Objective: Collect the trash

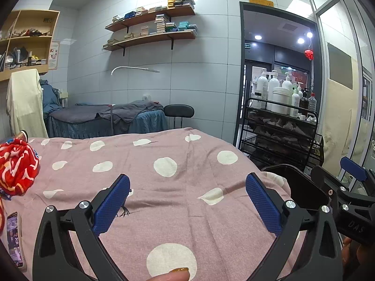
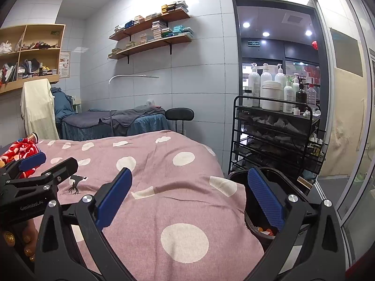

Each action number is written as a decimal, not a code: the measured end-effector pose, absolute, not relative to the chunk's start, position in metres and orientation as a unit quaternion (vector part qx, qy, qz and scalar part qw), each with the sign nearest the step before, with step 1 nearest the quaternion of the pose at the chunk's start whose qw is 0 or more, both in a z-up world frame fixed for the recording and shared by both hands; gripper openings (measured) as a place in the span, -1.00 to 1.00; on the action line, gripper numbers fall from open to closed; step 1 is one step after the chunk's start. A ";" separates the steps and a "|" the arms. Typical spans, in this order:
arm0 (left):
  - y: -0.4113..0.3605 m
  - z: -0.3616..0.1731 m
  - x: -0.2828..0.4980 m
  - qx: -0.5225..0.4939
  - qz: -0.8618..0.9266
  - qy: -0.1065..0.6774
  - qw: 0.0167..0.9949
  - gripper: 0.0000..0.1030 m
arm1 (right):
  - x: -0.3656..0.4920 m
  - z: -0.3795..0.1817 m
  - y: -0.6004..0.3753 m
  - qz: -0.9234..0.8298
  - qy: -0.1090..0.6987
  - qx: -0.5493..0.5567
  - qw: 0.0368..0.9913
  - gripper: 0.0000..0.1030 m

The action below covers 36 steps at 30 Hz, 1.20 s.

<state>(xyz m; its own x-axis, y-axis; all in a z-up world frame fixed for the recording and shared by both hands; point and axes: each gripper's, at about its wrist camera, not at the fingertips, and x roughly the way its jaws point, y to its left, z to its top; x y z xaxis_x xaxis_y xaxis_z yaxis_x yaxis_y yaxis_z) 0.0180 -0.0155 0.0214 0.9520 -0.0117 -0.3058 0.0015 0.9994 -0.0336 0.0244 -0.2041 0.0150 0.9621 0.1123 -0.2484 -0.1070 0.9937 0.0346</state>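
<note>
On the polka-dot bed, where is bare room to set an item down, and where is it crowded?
Free: the middle of the pink polka-dot blanket, from the red patterned wrapper on the left across to the black trash bin at its right edge. Crowded: the left edge, with that wrapper and a printed packet.

White tiled walls (image 2: 199, 75). Two wooden shelves (image 2: 152, 41) stacked with small boxes; cubby unit (image 2: 32, 53) on left wall. Treatment bed (image 2: 112, 123) draped in grey and blue, black stool (image 2: 180, 114) beside. Black wire cart (image 2: 276, 135) loaded with pump bottles near dark doorway (image 2: 276, 46), ceiling spots lit beyond. Glass partition (image 2: 346, 93) at right.
</note>
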 end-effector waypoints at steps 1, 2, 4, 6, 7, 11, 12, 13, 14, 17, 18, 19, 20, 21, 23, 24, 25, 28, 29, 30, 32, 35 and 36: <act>-0.015 0.021 0.018 -0.017 -0.004 0.154 0.988 0.90 | 0.025 0.015 -0.205 0.055 0.127 0.011 0.990 0.90; -0.015 0.022 0.018 -0.018 -0.005 0.154 0.988 0.90 | 0.025 0.014 -0.205 0.054 0.128 0.012 0.990 0.90; -0.015 0.021 0.019 -0.018 -0.005 0.155 0.988 0.90 | 0.026 0.014 -0.206 0.054 0.131 0.012 0.990 0.90; -0.015 0.021 0.019 -0.018 -0.007 0.155 0.988 0.90 | 0.027 0.014 -0.206 0.053 0.131 0.013 0.990 0.90; -0.015 0.021 0.019 -0.019 -0.007 0.155 0.988 0.90 | 0.026 0.014 -0.206 0.053 0.131 0.013 0.990 0.90; -0.016 0.020 0.019 -0.018 -0.010 0.156 0.988 0.90 | 0.027 0.014 -0.206 0.053 0.131 0.013 0.990 0.90; -0.017 0.020 0.020 -0.017 -0.010 0.156 0.988 0.90 | 0.027 0.014 -0.207 0.053 0.131 0.013 0.990 0.90; -0.017 0.019 0.019 -0.017 -0.010 0.156 0.988 0.90 | 0.027 0.014 -0.207 0.054 0.131 0.014 0.990 0.90; -0.017 0.020 0.019 -0.017 -0.010 0.156 0.988 0.90 | 0.027 0.014 -0.206 0.053 0.131 0.013 0.990 0.90; -0.017 0.019 0.019 -0.016 -0.011 0.156 0.988 0.90 | 0.027 0.013 -0.207 0.052 0.132 0.014 0.990 0.90; -0.017 0.019 0.019 -0.017 -0.011 0.157 0.987 0.90 | 0.027 0.013 -0.207 0.052 0.132 0.013 0.990 0.90; -0.018 0.019 0.019 -0.017 -0.012 0.157 0.987 0.90 | 0.028 0.013 -0.207 0.052 0.131 0.014 0.990 0.90; -0.018 0.020 0.019 -0.017 -0.012 0.157 0.987 0.90 | 0.028 0.013 -0.207 0.053 0.131 0.014 0.990 0.90; -0.018 0.020 0.019 -0.017 -0.012 0.156 0.988 0.90 | 0.028 0.013 -0.207 0.053 0.132 0.013 0.990 0.90; -0.018 0.020 0.020 -0.015 -0.012 0.156 0.987 0.90 | 0.028 0.013 -0.207 0.053 0.132 0.013 0.990 0.90; -0.018 0.020 0.020 -0.016 -0.012 0.156 0.988 0.90 | 0.028 0.013 -0.207 0.053 0.133 0.013 0.990 0.90; -0.018 0.020 0.020 -0.016 -0.013 0.157 0.987 0.90 | 0.028 0.013 -0.207 0.053 0.132 0.013 0.990 0.90; -0.019 0.021 0.020 -0.017 -0.013 0.157 0.987 0.90 | 0.028 0.013 -0.207 0.052 0.132 0.013 0.990 0.90; -0.019 0.021 0.020 -0.017 -0.013 0.157 0.987 0.90 | 0.028 0.013 -0.208 0.052 0.132 0.013 0.990 0.90; -0.019 0.021 0.021 -0.017 -0.014 0.157 0.987 0.90 | 0.028 0.013 -0.208 0.051 0.131 0.013 0.990 0.90; -0.019 0.021 0.020 -0.016 -0.013 0.158 0.987 0.90 | 0.028 0.013 -0.209 0.051 0.132 0.016 0.990 0.90; -0.019 0.021 0.021 -0.017 -0.014 0.158 0.987 0.90 | 0.028 0.013 -0.209 0.051 0.133 0.016 0.990 0.90; -0.019 0.021 0.021 -0.017 -0.014 0.158 0.987 0.90 | 0.028 0.013 -0.209 0.051 0.133 0.016 0.990 0.90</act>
<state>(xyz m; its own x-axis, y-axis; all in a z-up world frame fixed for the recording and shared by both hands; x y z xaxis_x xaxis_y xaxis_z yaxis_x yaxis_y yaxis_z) 0.0205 -0.0189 0.0205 0.9499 -0.0328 -0.3109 0.0220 0.9990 -0.0379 0.0278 -0.2087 0.0126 0.9595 0.1059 -0.2611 -0.0973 0.9942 0.0455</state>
